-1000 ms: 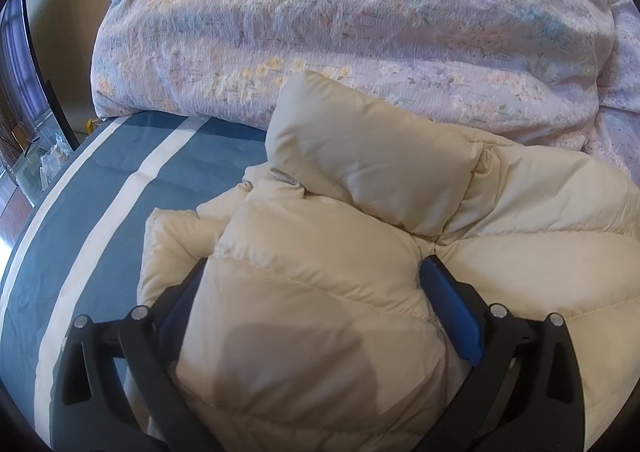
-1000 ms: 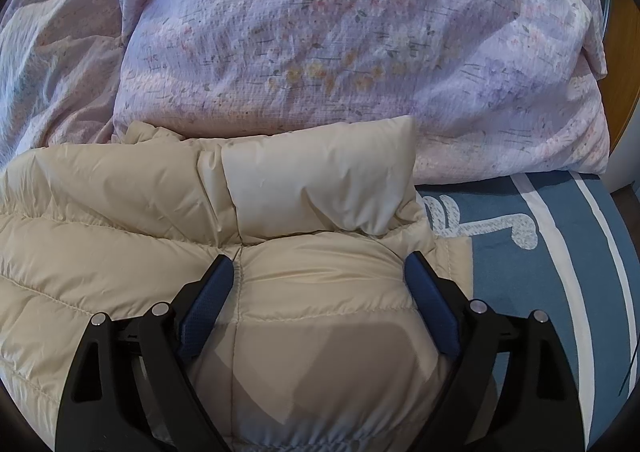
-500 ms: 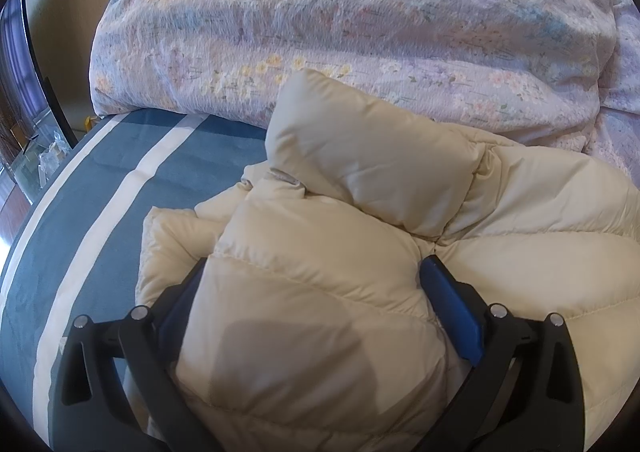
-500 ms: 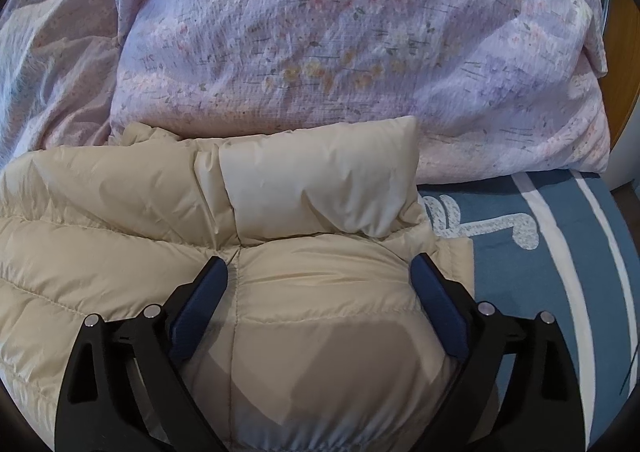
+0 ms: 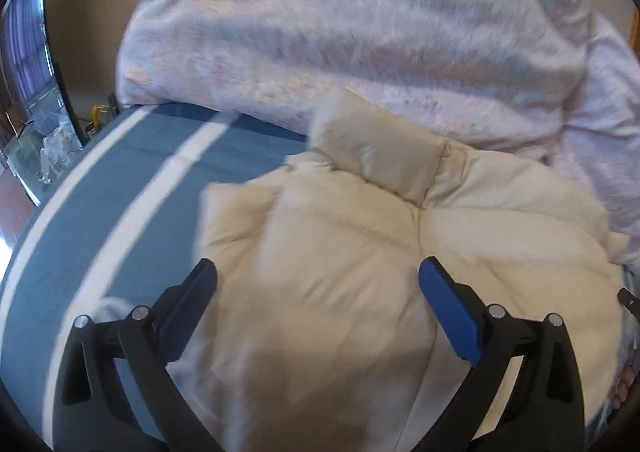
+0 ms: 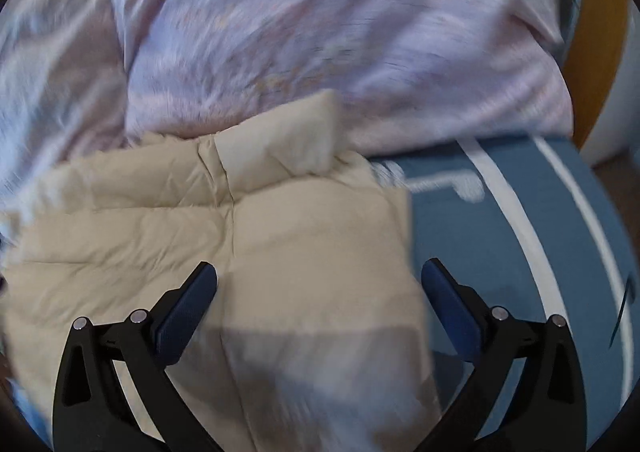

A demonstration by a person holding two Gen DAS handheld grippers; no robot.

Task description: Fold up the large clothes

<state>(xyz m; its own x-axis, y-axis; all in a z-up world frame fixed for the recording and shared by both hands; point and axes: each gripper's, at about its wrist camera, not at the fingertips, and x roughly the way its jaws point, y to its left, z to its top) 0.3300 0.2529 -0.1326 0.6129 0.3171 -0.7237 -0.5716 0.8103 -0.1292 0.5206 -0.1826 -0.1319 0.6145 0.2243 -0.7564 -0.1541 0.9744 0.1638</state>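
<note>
Left gripper (image 5: 318, 278): jaws spread wide, blue pads clear of the fabric, nothing pinched. Right gripper (image 6: 320, 278): jaws opening, at full spread; jacket fabric lies between them below, pads not pressing on it.

Cream puffer jacket (image 5: 360, 252) sits folded on the bed, collar (image 5: 380, 156) up at the far end, touching the floral duvet (image 5: 360, 32). In the left view the jacket fills the gap between the fingers and runs right. In the right view the jacket's (image 6: 200, 220) right edge falls between the fingers, bare sheet under the right finger.

Blue sheet with white stripes (image 5: 120, 204) to the left of the jacket, same sheet (image 6: 500, 232) on the far right side. Both frames motion-blurred.
</note>
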